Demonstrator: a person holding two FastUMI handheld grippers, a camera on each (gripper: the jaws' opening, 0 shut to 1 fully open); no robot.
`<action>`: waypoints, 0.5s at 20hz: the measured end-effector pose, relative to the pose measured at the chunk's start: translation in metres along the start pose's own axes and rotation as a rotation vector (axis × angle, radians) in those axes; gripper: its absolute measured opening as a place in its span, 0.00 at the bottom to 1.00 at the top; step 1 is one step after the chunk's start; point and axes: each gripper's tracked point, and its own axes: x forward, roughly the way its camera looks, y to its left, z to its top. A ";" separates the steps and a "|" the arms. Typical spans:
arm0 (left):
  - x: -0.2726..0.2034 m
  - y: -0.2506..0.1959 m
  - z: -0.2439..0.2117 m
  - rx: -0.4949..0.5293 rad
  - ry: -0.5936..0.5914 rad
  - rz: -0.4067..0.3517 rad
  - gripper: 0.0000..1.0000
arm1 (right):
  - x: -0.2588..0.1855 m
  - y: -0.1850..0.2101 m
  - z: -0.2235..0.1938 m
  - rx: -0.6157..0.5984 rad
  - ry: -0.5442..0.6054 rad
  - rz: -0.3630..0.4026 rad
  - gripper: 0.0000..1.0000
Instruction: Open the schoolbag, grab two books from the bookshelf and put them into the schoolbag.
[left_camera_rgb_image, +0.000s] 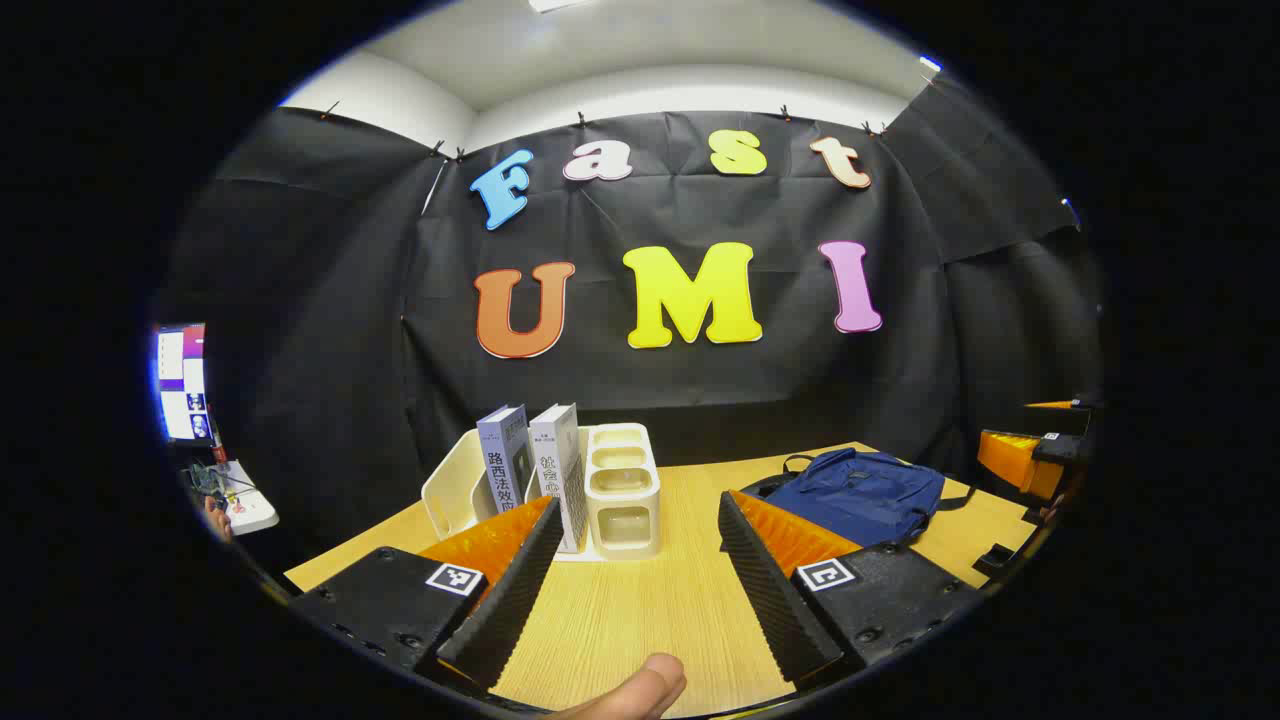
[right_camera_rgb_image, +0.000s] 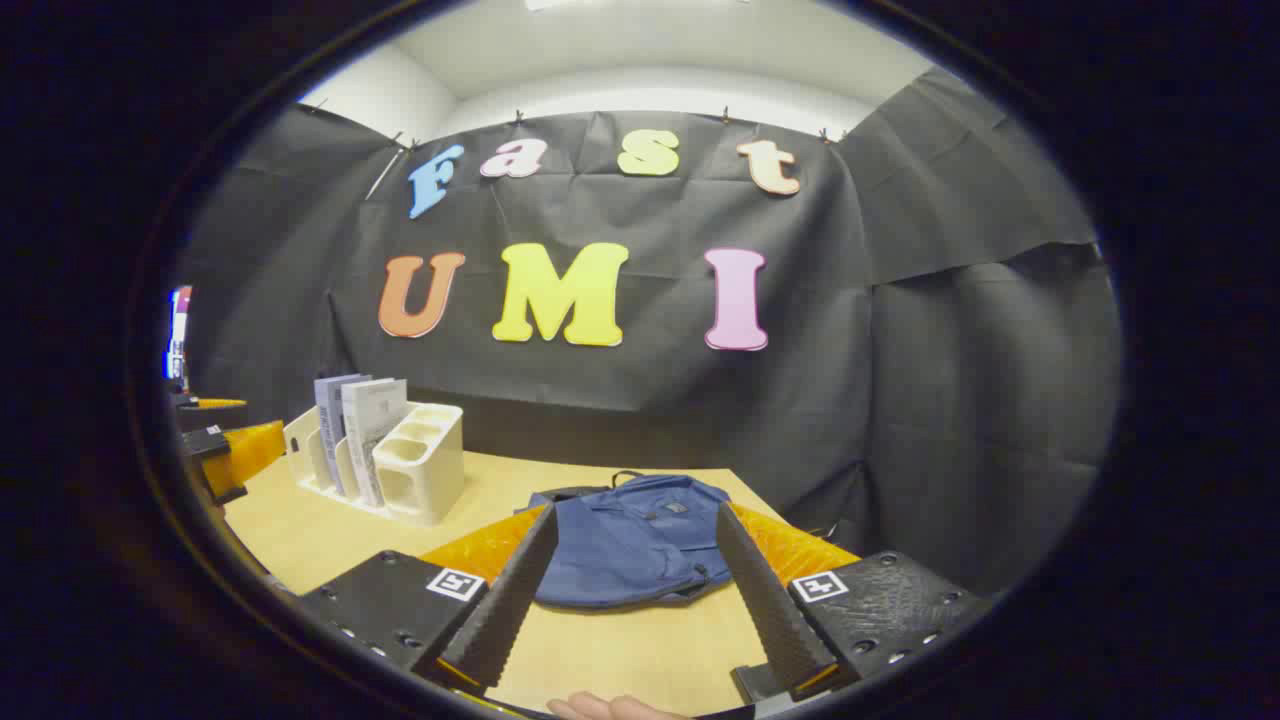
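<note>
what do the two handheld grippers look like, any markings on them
Left gripper: two long fingers with ribbed, sawtooth inner faces, set on orange wedge-shaped backings and black textured blocks with screw holes. Each block bears a small square black-and-white tag. Right gripper is built the same, with matching tags. A bare fingertip shows below; no sleeve or cable visible.

Book (left_camera_rgb_image: 503, 462) spine bottoms behind gripper (left_camera_rgb_image: 634, 560)

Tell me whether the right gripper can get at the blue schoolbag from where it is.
Probably yes. The right gripper is open and aimed at the blue schoolbag, which lies flat on the wooden table straight ahead, with nothing between them. The bookshelf stands well off to one side.
</note>
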 end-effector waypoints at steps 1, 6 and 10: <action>0.000 -0.001 -0.002 -0.007 0.008 -0.007 0.98 | -0.003 0.001 -0.001 -0.011 -0.002 0.002 0.98; 0.002 0.011 -0.005 0.015 0.021 0.014 0.98 | -0.006 -0.005 0.004 -0.050 -0.020 -0.029 0.95; 0.003 0.026 -0.001 -0.017 0.012 0.055 0.98 | -0.004 -0.005 0.001 -0.085 -0.017 -0.037 0.98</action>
